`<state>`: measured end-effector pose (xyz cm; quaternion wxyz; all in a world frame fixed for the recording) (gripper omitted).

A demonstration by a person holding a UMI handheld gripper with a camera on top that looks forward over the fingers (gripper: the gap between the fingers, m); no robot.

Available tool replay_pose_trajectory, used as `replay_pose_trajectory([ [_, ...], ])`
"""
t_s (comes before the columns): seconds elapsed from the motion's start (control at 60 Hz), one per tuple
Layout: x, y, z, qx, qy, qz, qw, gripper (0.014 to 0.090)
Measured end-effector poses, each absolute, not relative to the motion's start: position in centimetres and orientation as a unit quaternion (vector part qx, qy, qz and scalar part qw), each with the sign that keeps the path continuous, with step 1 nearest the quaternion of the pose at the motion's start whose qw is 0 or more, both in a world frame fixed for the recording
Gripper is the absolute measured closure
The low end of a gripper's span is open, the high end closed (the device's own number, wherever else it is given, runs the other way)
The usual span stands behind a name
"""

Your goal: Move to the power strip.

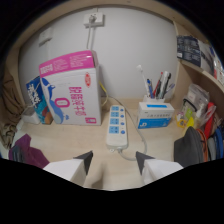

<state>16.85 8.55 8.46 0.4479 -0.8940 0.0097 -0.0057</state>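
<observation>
A white power strip point(116, 126) with blue switches lies lengthwise on the wooden desk point(65, 137), running away from me toward the back wall. Its near end sits just ahead of my gripper point(114, 159), roughly in line with the gap between the fingers. Both dark fingertips point(86, 159) stand apart with nothing between them, so the gripper is open. The strip's white cable point(142, 142) loops off its right side along the desk.
A pink and white milk carton box point(70, 90) stands left of the strip, a smaller blue carton point(36, 100) beside it. A white and blue pen holder point(155, 114) sits right. A dark object point(192, 147), shelf clutter and a wall socket point(94, 20) surround.
</observation>
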Motion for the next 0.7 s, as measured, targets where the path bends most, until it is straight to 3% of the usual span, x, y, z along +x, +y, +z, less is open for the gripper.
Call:
replay_pose_trajectory([
  [0.383, 18.6, 19.2, 3.8, -0.896, 0.003, -0.006, 0.444, 0.0177],
  [0.7, 18.4, 21.5, 3.1, -0.899, 0.006, -0.003, 0.437, 0.0173],
])
